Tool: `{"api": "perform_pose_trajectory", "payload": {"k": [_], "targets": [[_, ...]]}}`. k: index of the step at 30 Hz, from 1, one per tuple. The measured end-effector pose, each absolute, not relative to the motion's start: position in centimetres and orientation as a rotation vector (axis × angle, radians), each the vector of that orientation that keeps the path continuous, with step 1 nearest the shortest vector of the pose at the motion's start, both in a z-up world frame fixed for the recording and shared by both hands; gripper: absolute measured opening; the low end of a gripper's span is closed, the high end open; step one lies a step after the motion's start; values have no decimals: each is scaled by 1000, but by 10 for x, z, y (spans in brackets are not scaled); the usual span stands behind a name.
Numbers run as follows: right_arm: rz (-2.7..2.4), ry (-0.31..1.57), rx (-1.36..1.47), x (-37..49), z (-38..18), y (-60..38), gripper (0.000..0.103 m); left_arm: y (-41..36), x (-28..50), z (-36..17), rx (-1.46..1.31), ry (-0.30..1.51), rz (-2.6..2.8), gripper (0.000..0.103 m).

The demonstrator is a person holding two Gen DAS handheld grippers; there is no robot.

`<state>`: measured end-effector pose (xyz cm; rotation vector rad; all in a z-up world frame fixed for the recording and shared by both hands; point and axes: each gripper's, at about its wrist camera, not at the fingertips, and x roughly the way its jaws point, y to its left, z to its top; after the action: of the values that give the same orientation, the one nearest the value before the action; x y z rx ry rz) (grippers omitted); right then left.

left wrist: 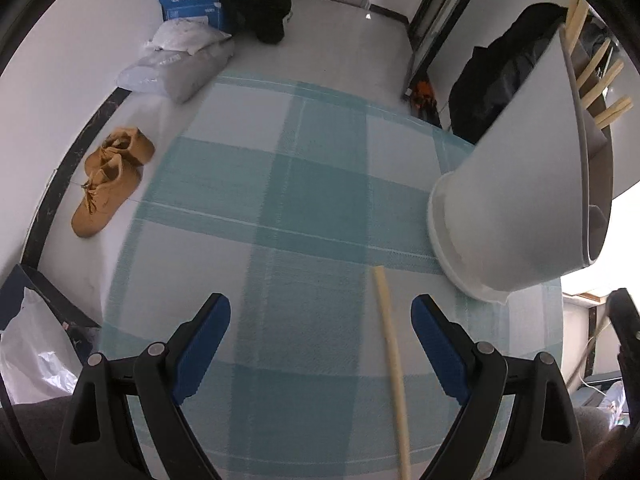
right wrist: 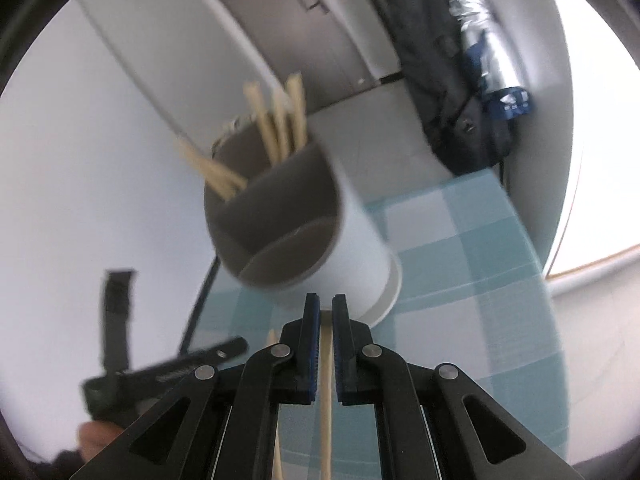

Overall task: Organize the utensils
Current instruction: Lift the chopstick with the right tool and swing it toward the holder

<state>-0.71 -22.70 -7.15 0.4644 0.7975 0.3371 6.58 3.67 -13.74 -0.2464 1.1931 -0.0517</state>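
Observation:
A white utensil holder (left wrist: 516, 184) with a grey inside stands on the blue checked tablecloth (left wrist: 280, 208), with several wooden chopsticks (left wrist: 600, 68) sticking out of it. My left gripper (left wrist: 320, 304) hangs open over the cloth. One chopstick (left wrist: 390, 360) lies flat between its fingers, close to the right one and untouched. My right gripper (right wrist: 325, 302) is shut on another chopstick (right wrist: 325, 412), which runs back between its pads. It is just in front of the holder (right wrist: 352, 252). A second chopstick (right wrist: 275, 400) lies on the cloth below, to the left.
On the floor beyond the table are tan boots (left wrist: 112, 180), grey and white bags (left wrist: 180, 60) and a black bag (left wrist: 260, 4). A dark backpack (right wrist: 452, 92) leans at the right wall. The left tool (right wrist: 120, 364) shows blurred at the right view's left edge.

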Motion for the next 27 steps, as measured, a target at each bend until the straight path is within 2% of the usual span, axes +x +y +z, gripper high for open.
{"api": "perform_pose_trajectory", "payload": {"k": [7,9,10,12,13,16,18,19,20,27], "targets": [[295,772,528,-27,-81,-261,5,15,78,-144,-104,1254,40,88],[292,769,547,-27,-88,-272,5,14,77,-150,-82,1291,77,72],[291,765,553,-30,-88,-271,5,11,76,-150,-56,1286,93,72],[292,753,562,-33,-88,-276,5,7,76,-148,-53,1287,87,59],[292,747,563,-36,-87,-277,5,5,76,-147,-56,1292,88,56],[295,729,574,-38,-86,-284,5,1,81,-145,-70,1305,96,40],[295,725,590,-39,-87,-288,5,0,84,-144,-92,1312,105,19],[293,724,592,-40,-86,-288,5,0,85,-144,-107,1314,114,13],[292,722,596,-40,-86,-290,5,1,86,-144,-123,1316,127,4],[298,686,567,-46,-73,-287,5,9,80,-136,-215,1287,141,2]]}}
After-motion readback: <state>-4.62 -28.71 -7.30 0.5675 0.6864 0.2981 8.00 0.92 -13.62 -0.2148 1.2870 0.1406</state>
